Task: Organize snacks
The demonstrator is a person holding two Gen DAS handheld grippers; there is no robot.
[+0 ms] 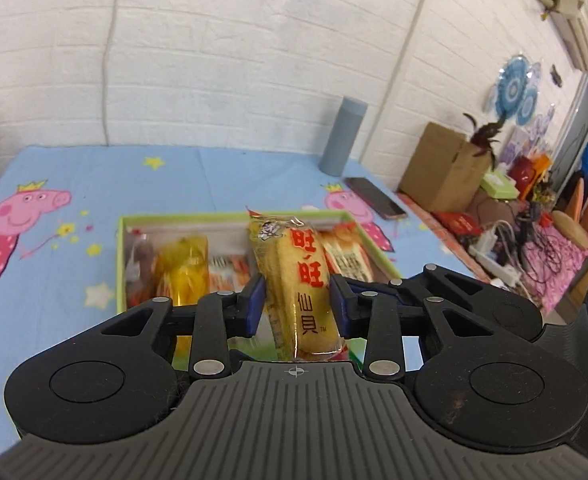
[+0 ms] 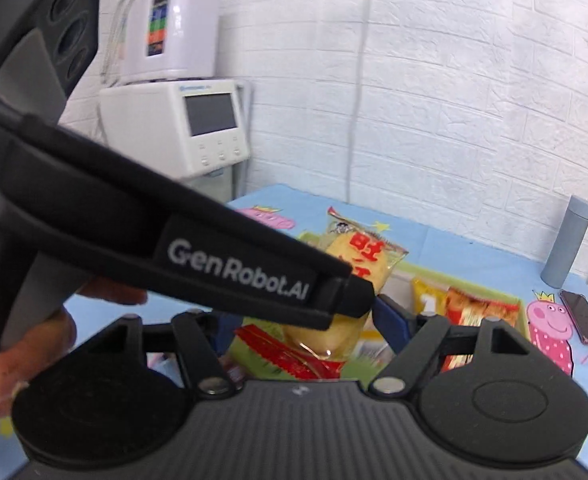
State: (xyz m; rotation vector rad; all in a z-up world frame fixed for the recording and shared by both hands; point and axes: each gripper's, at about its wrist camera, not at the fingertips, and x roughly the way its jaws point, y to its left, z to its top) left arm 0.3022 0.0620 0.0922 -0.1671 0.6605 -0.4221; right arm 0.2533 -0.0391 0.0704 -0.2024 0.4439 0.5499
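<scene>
The yellow rice cracker pack (image 1: 299, 292) is standing up tall, its long side running up and down, with its crimped top tipping a little to the left. The left gripper (image 1: 295, 306) is squeezing it: the jaws are narrow, and the blue pads (image 1: 256, 306) are pressing on both sides of the pack's middle. The pack is hanging in the air just above the green box (image 1: 128, 240), which is sitting on the desk (image 1: 54, 288) with its blue cartoon cloth. More snack packs (image 1: 184, 272) are lying inside the box. The right gripper (image 2: 301, 328) is sitting just beside the left one, with the same pack between its half-open jaws, but I cannot tell if they are touching it. The desk is showing bare cloth left of the box. A grey bottle (image 1: 343, 136) and a phone (image 1: 375, 197) are resting at the far right corner, well apart from the box.
</scene>
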